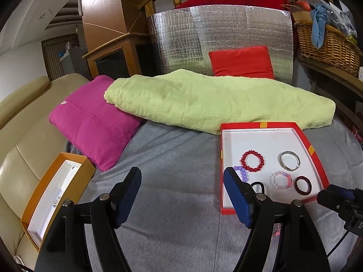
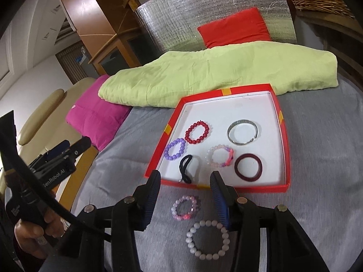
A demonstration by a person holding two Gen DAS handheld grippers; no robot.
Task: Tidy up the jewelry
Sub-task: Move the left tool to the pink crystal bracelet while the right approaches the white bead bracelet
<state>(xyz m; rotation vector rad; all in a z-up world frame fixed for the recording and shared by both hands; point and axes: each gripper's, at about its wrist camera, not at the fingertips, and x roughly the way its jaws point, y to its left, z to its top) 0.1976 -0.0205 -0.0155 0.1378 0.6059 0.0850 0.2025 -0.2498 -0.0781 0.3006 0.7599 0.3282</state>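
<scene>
— Grey bedding (image 2: 317, 149) spreads before us, with a light green quilt (image 2: 204, 74), a magenta pillow (image 2: 97, 117) and a red cushion (image 2: 236, 28) behind it. What sits on it?

— We see a red tray (image 2: 286, 140) holding a red bead bracelet (image 2: 197, 132), silver bangle (image 2: 242, 132), purple bead bracelet (image 2: 174, 149), black hair tie (image 2: 185, 166), pink-and-clear bracelet (image 2: 220, 156) and maroon ring (image 2: 248, 166).

— And our grippers?

— Our right gripper (image 2: 185, 201) is partly open and empty, above a pink bead bracelet (image 2: 185, 208) and a white bead bracelet (image 2: 207, 240) lying on the bedding. Our left gripper (image 1: 182, 198) stands wide and empty, beside an orange box (image 1: 87, 165).
</scene>
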